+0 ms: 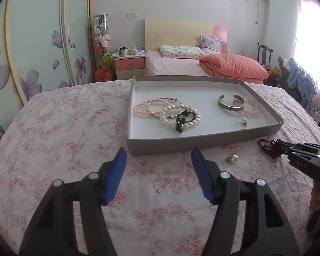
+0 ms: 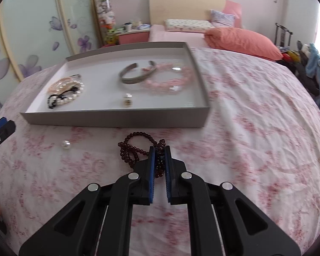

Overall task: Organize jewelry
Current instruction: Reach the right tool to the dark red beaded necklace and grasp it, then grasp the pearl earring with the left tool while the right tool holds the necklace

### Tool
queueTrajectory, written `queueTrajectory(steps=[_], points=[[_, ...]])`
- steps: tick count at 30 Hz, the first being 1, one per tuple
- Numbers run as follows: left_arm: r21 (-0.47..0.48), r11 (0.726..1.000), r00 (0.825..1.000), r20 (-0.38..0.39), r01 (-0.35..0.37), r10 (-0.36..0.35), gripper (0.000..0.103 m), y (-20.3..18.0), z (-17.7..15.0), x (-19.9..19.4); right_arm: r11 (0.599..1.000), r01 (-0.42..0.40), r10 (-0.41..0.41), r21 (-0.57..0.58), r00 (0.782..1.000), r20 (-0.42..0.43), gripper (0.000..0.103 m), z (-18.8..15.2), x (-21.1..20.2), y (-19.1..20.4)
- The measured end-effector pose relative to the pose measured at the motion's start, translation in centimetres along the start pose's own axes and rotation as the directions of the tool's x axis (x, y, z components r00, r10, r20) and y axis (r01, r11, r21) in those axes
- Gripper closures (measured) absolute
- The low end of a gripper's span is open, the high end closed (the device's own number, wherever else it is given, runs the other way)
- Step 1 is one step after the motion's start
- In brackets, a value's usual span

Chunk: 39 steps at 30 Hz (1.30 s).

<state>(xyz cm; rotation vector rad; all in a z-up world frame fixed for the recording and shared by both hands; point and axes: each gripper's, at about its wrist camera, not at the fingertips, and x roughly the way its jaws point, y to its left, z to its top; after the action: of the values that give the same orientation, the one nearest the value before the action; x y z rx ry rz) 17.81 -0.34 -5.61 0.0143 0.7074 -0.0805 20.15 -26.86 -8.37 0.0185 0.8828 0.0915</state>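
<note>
Right hand-held gripper, marked "DAS", clamps dark red bead bracelet; left hand-held gripper gapes empty.

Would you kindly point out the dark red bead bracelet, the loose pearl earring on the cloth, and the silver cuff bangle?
dark red bead bracelet (image 2: 136,137): right wrist view, far arc of beads.
pearl earring (image 2: 65,144): right wrist view, the pearl.
silver cuff bangle (image 2: 136,79): right wrist view, near band.

Both grippers are matte black plastic with cut-out arms, round silver pivot pins and ribbed blue pads on the fingers. The right gripper carries white lettering, "DAS", on its side, beside small screws.
</note>
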Motion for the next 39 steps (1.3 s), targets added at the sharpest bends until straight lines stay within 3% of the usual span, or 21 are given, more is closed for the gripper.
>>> queueTrajectory(steps=[2,11,18,28,32,39], points=[[0.014,1.000,1.000,-0.003,0.016,-0.016,0.040,-0.7,0.0,0.0,0.999,0.035,-0.035,-0.009,0.999,0.010,0.094,-0.4,-0.1,-0.5],[0.071,0.990,0.989,-0.088,0.123,-0.117,0.037,-5.7,-0.1,1.8,0.999,0.034,-0.034,-0.025,0.999,0.008,0.094,-0.2,0.0,-0.3],[0.097,0.988,0.981,-0.167,0.121,-0.103,0.038,-9.3,0.0,4.5,1.000,0.007,-0.007,-0.004,1.000,0.007,0.094,-0.2,0.0,-0.8],[0.097,0.993,0.979,-0.202,0.060,-0.039,0.062,-10.6,-0.2,6.4,1.000,-0.005,0.005,0.005,1.000,0.007,0.093,-0.3,-0.1,-1.0],[0.107,0.993,0.980,-0.196,0.054,-0.032,0.083,-10.9,-0.1,6.3,1.000,-0.005,0.005,0.006,1.000,0.007,0.093,-0.3,-0.1,-1.1],[0.077,0.997,0.979,-0.202,0.019,-0.003,0.083,-8.8,-0.3,5.8,1.000,-0.001,0.001,0.002,1.000,0.007,0.093,-0.3,-0.1,-1.0]])
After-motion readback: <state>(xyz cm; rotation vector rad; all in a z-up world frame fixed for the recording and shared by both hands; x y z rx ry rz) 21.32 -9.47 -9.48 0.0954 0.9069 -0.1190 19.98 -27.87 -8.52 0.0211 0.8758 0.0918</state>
